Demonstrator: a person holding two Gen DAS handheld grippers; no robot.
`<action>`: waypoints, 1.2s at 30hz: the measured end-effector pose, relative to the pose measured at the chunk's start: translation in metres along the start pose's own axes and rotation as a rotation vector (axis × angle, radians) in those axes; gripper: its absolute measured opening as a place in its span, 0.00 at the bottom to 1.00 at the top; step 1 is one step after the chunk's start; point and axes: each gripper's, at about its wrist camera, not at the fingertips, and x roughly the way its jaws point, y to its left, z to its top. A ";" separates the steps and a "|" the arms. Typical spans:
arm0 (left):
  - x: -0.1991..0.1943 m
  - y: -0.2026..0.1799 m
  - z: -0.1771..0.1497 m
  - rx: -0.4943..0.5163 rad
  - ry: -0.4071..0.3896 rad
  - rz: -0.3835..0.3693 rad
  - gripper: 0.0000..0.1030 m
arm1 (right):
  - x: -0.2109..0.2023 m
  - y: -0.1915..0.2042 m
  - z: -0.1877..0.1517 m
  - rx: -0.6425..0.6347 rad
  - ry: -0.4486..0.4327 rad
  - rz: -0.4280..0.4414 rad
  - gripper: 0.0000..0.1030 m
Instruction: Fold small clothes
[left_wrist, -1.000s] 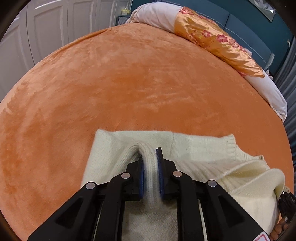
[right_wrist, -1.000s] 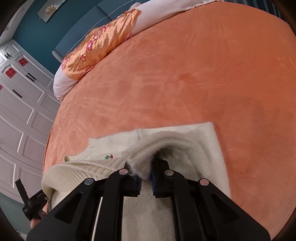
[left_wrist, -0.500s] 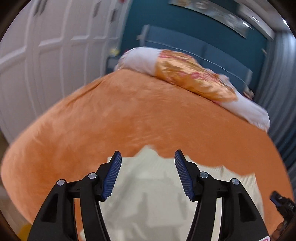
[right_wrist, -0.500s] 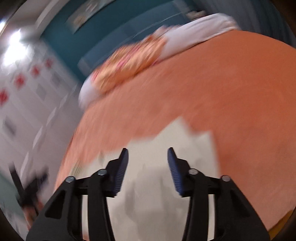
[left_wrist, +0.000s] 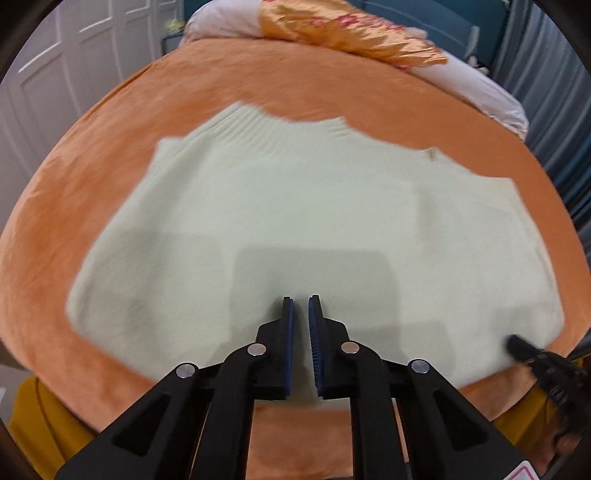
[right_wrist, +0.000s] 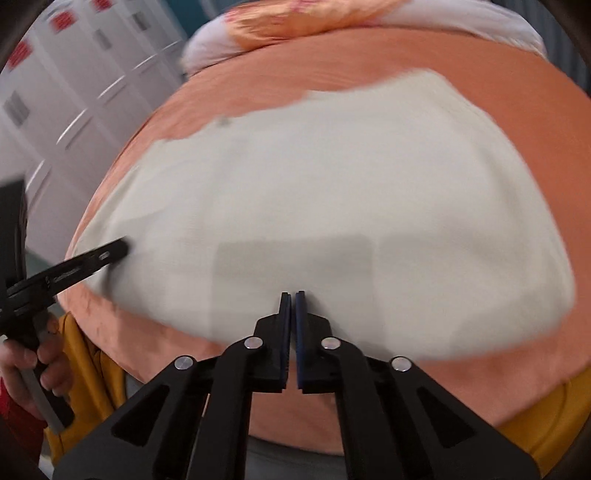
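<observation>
A cream knitted sweater (left_wrist: 295, 192) lies spread flat on the orange bed cover (left_wrist: 258, 74), blurred by motion. My left gripper (left_wrist: 299, 300) hovers over the sweater's near edge. Its jaws are closing to a narrow gap with nothing between them. In the right wrist view the same sweater (right_wrist: 332, 177) fills the middle. My right gripper (right_wrist: 293, 293) is shut and empty above its near hem. The left gripper's fingers (right_wrist: 118, 249) reach over the sweater's left side, held by a hand (right_wrist: 44, 369). The right gripper's fingertips (left_wrist: 517, 345) show at the sweater's right corner.
An orange floral pillow (left_wrist: 351, 29) and a white pillow (left_wrist: 480, 85) lie at the bed's far end. White wardrobe doors (left_wrist: 55, 74) stand to the left, a grey curtain (left_wrist: 546, 110) to the right. Yellow fabric (left_wrist: 37, 417) hangs below the bed's near edge.
Both grippers let go of the sweater folds they pinched, opened wide, drew back toward the bed's near edge and closed again. The sweater now lies flat.
</observation>
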 end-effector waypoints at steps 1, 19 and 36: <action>0.003 0.006 -0.004 -0.014 0.014 0.012 0.11 | -0.006 -0.015 -0.005 0.032 -0.001 -0.011 0.00; -0.006 0.077 0.100 -0.267 -0.121 -0.039 0.67 | -0.049 -0.094 0.109 0.244 -0.299 -0.172 0.66; 0.025 0.095 0.123 -0.268 -0.096 -0.055 0.06 | -0.027 -0.099 0.135 0.225 -0.308 -0.082 0.07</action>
